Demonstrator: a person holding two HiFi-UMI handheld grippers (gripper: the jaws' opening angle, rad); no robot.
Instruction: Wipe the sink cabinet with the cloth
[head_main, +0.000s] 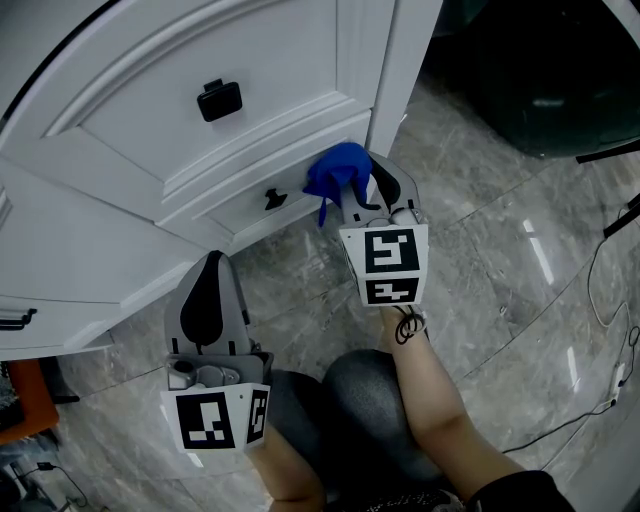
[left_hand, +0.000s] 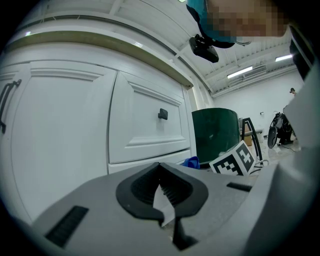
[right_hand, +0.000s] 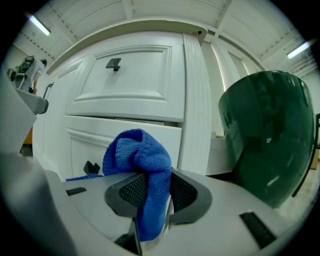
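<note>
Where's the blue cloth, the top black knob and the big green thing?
blue cloth (right_hand: 136, 150), right gripper view, its bunched top.
top black knob (head_main: 219, 100), head view, its middle.
green container (right_hand: 270, 130), right gripper view, its side.

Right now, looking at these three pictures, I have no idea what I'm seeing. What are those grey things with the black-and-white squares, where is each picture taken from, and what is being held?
There is no robot here. A person holds a hand-held gripper in each hand: a grey two-jaw pincer carrying a marker cube.

The head view comes from a camera on the person's head. It looks down at both grippers, a forearm, the grey stone floor and the white sink cabinet. The other two pictures come from cameras riding on each gripper, looking along its jaws.

The right hand-held gripper is shut on a blue cloth, close to the cabinet's lower drawer front. The left hand-held gripper is held off to the side, jaws together with nothing between them. A dark green container stands beside the cabinet.
</note>
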